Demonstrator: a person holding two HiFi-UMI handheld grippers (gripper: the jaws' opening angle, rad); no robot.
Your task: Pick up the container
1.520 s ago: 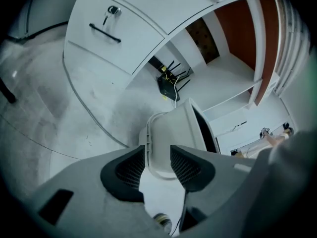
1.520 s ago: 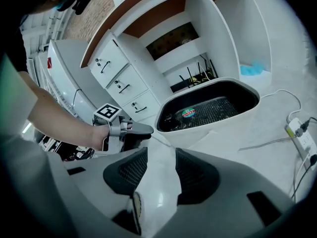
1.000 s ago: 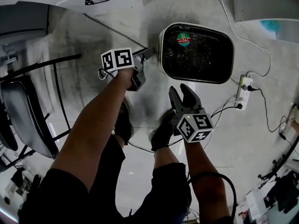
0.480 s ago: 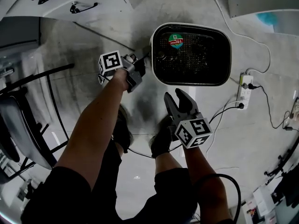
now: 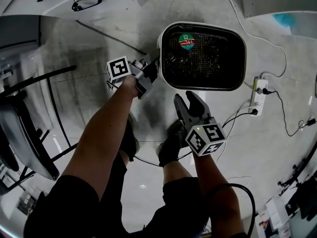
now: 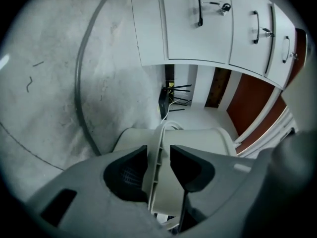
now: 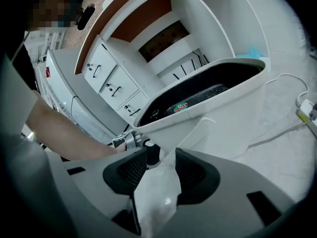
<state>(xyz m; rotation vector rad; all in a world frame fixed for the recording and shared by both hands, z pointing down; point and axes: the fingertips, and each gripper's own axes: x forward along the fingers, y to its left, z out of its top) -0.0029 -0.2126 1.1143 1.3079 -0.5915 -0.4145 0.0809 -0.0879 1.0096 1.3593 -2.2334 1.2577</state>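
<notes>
There is no bench here. The container (image 5: 218, 63) stands on the floor (image 5: 257, 148) right in front of us, a white tub with a dark inside, its far side towards the cabinets.

Our left gripper (image 5: 151, 73) is at the tub's left rim. In the left gripper view its jaws sit on either side of that thin white rim, closed down to it with at most a sliver of gap at one pad. Our right gripper (image 5: 189, 99) is just short of the near wall. Its jaws are apart by a narrow gap, and we see only pale floor between them, nothing gripped.

The step in hand, as we judge it, is getting a second hold before lifting. A one-sided grip on a thin rim would likely let the tub swing and twist out. We would bring the right gripper up to the near rim, set one jaw inside and one outside, and close it squarely. Then we raise both hands together and level, slowly, and watch the left rim for slip. The moulded tab on the near wall may give a firmer purchase than the bare lip.
</notes>
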